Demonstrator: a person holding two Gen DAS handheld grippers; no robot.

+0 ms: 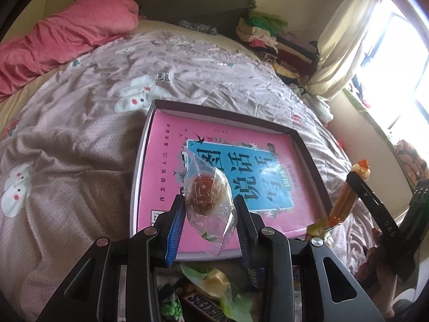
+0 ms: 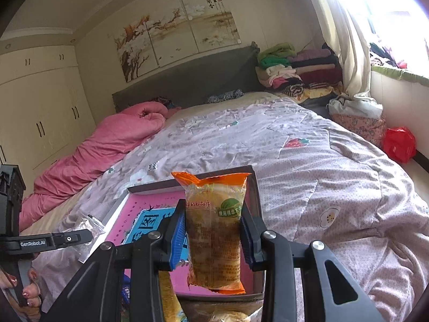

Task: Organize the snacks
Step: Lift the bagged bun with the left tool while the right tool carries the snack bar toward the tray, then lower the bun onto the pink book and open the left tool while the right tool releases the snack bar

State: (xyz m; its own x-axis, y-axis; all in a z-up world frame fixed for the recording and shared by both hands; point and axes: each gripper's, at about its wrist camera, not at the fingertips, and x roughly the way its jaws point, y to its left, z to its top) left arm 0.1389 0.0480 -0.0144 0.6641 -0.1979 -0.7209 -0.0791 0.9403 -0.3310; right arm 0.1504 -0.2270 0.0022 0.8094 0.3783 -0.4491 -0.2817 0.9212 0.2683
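Left gripper (image 1: 210,204) is clamped on a clear packet (image 1: 207,196) with a reddish-brown ball inside, blue pads pressing both sides, the packet held above the near part of the tray (image 1: 311,158). Right gripper (image 2: 213,228) is clamped on an orange-topped cake packet (image 2: 215,230), held upright over the tray's near right corner; from the left wrist view the same packet hangs beside the tray's right edge, apart from the clear one.

The tray is a shallow dark-rimmed box lying on the bed quilt (image 1: 80,139), with a pink book (image 1: 171,139) filling the floor almost wall to wall. Nothing else lies on the book; its whole face is open. Far rim and right rim stand up a little above the book.

More snacks sit under the left gripper at the near edge: a green-yellow wrapper (image 1: 214,281) and a dark bar wrapper (image 1: 209,308), just outside the tray's near rim.

Quilt left of and beyond the tray is bare and wrinkled, lots of room. Pink duvet (image 1: 53,43) heaped far left, folded clothes pile (image 1: 268,35) at the far right by the headboard, both well apart from the tray. A hand (image 2: 26,287) shows on the left gripper's handle in the right wrist view.
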